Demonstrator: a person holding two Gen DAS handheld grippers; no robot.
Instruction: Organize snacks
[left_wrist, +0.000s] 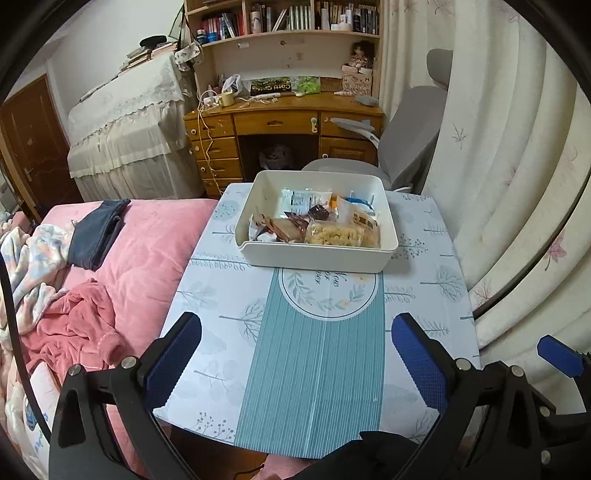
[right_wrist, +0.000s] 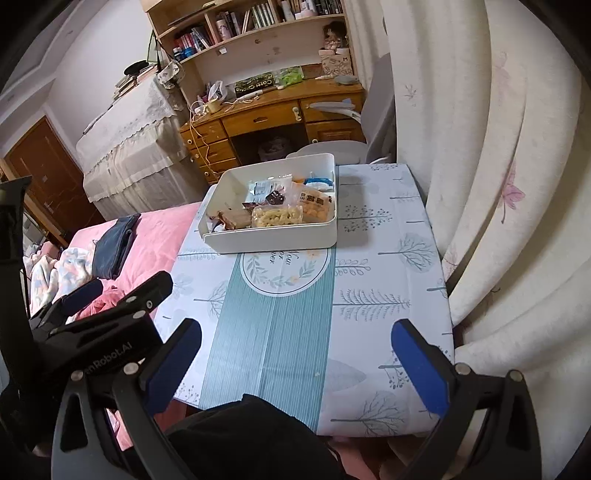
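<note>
Both of our tools stand wide apart: our left hand-held gripper (left_wrist: 295, 363) has its blue pads spread over the teal stripe of the worktop (left_wrist: 417, 295) with nothing between them, and our right hand-held gripper (right_wrist: 295, 365) is spread just as wide and just as bare, above the near edge of the same worktop (right_wrist: 373, 266).

Well ahead of both, we see the white bin (left_wrist: 317, 254) sitting on the far part of the worktop, its near wall overlapping the round printed emblem (left_wrist: 328, 295) of the tablecloth. Inside it lie the snacks: a clear pack of pale puffed pieces (left_wrist: 334, 234) against the near wall, brown wrapped bars (left_wrist: 286, 227) to its left, a white and blue packet (left_wrist: 303, 199) behind, and an orange-tinted pack (left_wrist: 364, 221) on the right. In the right wrist view the same bin (right_wrist: 273, 240) shows the puffed pack (right_wrist: 277, 216) at the front.

Left of the worktop we see a bed with a pink cover (left_wrist: 147, 240), a folded dark garment (left_wrist: 98, 234) on it and a crumpled pink robe (left_wrist: 70, 328). Beyond stand a wooden desk (left_wrist: 280, 122) with bookshelves, a grey chair (left_wrist: 410, 144), and a pale curtain (left_wrist: 498, 166) on the right.
</note>
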